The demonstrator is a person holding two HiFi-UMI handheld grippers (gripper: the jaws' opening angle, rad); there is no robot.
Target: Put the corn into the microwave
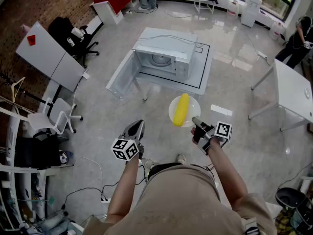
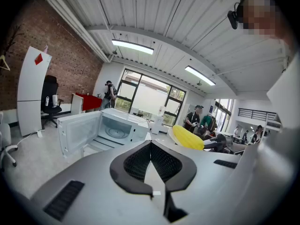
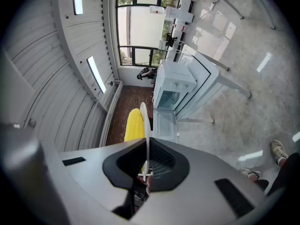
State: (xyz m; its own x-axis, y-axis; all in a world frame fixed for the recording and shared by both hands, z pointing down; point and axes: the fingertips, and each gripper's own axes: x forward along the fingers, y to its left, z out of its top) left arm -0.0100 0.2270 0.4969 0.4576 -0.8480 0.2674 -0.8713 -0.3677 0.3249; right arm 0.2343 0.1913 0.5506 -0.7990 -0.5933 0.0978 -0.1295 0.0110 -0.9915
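Corn (image 3: 133, 125) on plate (image 3: 144, 121), near end hidden behind right hand-held gripper (image 3: 148, 142) clamping rim

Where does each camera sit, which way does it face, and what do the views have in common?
Head view: on the person's head, facing steeply down; shows torso, forearms, the left gripper and the right gripper.
Left gripper view: on the left gripper, looking along its shut, empty jaws at the microwave, door open; only its own jaws show.
Right gripper view: on the right gripper, rolled sideways, looking along jaws shut on the plate rim; shoes show lower right.
Shared: all three show the corn and the open microwave.
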